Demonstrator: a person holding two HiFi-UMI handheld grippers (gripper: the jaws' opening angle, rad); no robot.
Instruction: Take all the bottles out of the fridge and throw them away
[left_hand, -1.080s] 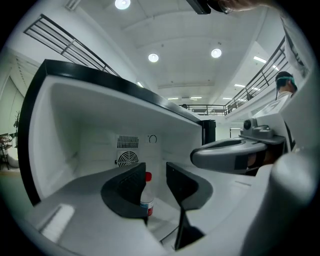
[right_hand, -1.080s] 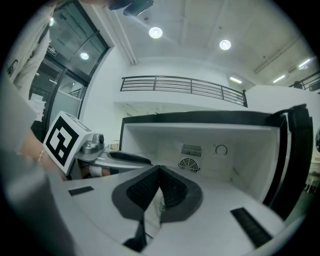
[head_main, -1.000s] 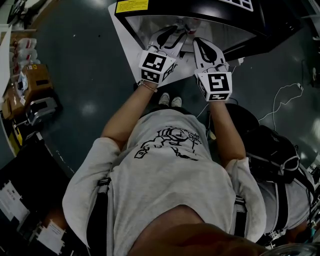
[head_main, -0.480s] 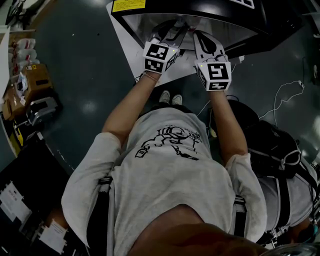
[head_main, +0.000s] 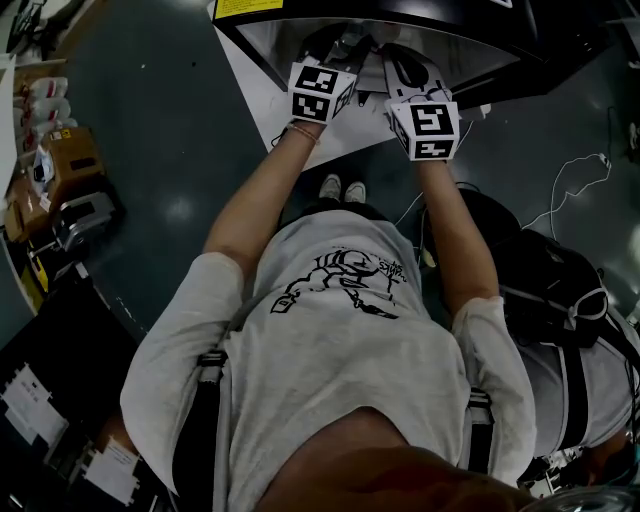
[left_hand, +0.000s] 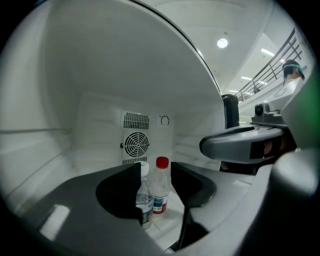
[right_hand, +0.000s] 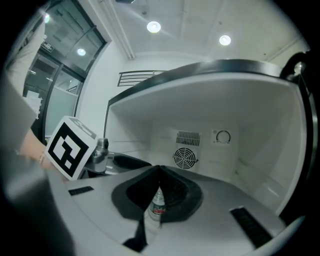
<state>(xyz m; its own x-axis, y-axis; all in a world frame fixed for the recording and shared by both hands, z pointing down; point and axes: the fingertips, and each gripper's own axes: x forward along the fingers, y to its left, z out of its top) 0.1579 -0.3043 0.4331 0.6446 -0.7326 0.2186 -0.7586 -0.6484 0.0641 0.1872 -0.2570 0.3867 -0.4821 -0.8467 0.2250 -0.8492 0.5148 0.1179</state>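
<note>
Left gripper (left_hand: 156, 170): my jaws just opened wider, grasping nothing yet.
Right gripper (right_hand: 160, 170): clenched, empty.
Fridge (left_hand: 90, 110): white-cap bottle (left_hand: 144, 200) and red-cap bottle (left_hand: 160, 192) remain inside.

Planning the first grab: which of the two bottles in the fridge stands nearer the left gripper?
The white-capped bottle. It stands in front of and just left of the red-capped bottle, lower in the left gripper view and partly overlapping it.

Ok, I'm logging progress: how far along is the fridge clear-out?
Done: fridge open. In hand: nothing. The left tongs have just been opening toward the red-capped bottle and white-capped bottle, nothing between them yet; right tongs shut, empty. Left: both bottles out and binned.
</note>
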